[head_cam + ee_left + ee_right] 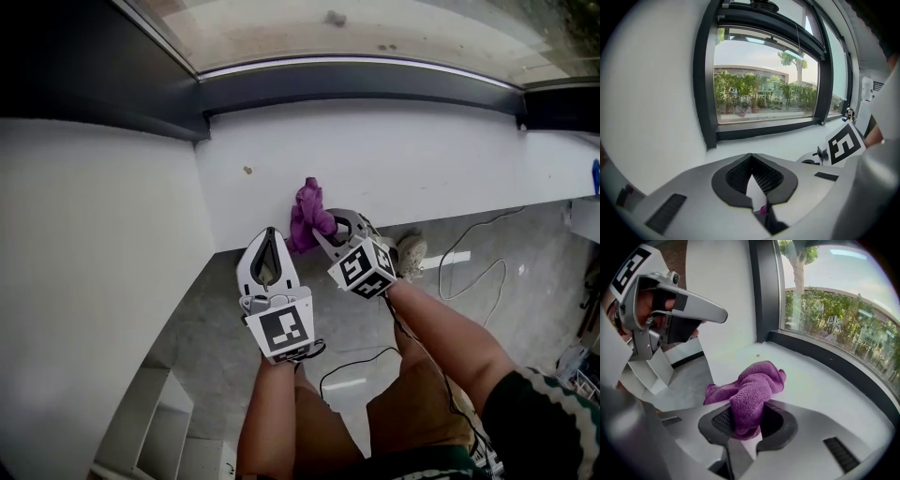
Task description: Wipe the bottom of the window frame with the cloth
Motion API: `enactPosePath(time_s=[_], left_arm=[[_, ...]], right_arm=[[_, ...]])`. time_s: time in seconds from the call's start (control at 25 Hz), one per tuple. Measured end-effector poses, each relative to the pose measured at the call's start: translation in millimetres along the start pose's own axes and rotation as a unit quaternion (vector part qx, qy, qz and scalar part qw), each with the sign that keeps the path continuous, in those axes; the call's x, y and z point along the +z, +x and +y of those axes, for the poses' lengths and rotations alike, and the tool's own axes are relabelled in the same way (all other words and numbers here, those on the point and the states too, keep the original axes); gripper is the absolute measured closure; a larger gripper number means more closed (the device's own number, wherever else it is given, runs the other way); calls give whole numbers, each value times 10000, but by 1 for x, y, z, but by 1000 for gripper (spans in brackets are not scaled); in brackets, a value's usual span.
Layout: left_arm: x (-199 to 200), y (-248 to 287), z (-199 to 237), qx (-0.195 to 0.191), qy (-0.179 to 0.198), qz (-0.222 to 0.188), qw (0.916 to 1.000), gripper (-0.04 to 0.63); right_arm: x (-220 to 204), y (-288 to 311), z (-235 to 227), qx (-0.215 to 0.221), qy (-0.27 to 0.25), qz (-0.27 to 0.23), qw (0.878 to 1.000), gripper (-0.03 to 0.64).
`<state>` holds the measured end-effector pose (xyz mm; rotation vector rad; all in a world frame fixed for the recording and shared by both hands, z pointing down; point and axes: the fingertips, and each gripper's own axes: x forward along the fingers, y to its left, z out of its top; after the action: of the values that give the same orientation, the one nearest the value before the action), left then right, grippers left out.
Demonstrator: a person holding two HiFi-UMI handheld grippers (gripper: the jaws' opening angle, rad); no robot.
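The left gripper [269, 234], nearest, has its fingers closed on nothing. The right gripper [321, 228] pinches the crumpled purple terry cloth [307, 206] over the white windowsill's [422, 159] front edge. I'd press it flat against the dark bottom window frame [375, 84] and sweep lengthwise. Glossy grey floor [506, 244] lies below.

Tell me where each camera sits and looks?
Head view: on the person's head, looking down at the white sill, left gripper, right gripper and both forearms.
Left gripper view: rides the left gripper, faces the window past its shut, empty jaws.
Right gripper view: rides the right gripper, faces along the sill; its jaws hold the purple cloth.
Shared: both gripper views show the sill and the other gripper.
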<state>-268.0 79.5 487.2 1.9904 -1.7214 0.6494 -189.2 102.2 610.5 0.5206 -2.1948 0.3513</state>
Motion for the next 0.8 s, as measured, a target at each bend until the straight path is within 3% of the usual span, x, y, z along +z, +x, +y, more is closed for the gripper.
enactPosePath(time_s=[0.24, 0.48, 0.8], left_arm=[[-14, -13, 28, 191, -163, 117, 9996, 588], [-25, -23, 46, 258, -70, 148, 9995, 588], [-20, -31, 69, 365, -181, 237, 9989, 588]], right_arm=[[25, 22, 19, 116, 130, -66, 9998, 514], [52, 42, 40, 310, 87, -170, 9993, 514], [77, 66, 62, 492, 35, -299, 9983, 514]])
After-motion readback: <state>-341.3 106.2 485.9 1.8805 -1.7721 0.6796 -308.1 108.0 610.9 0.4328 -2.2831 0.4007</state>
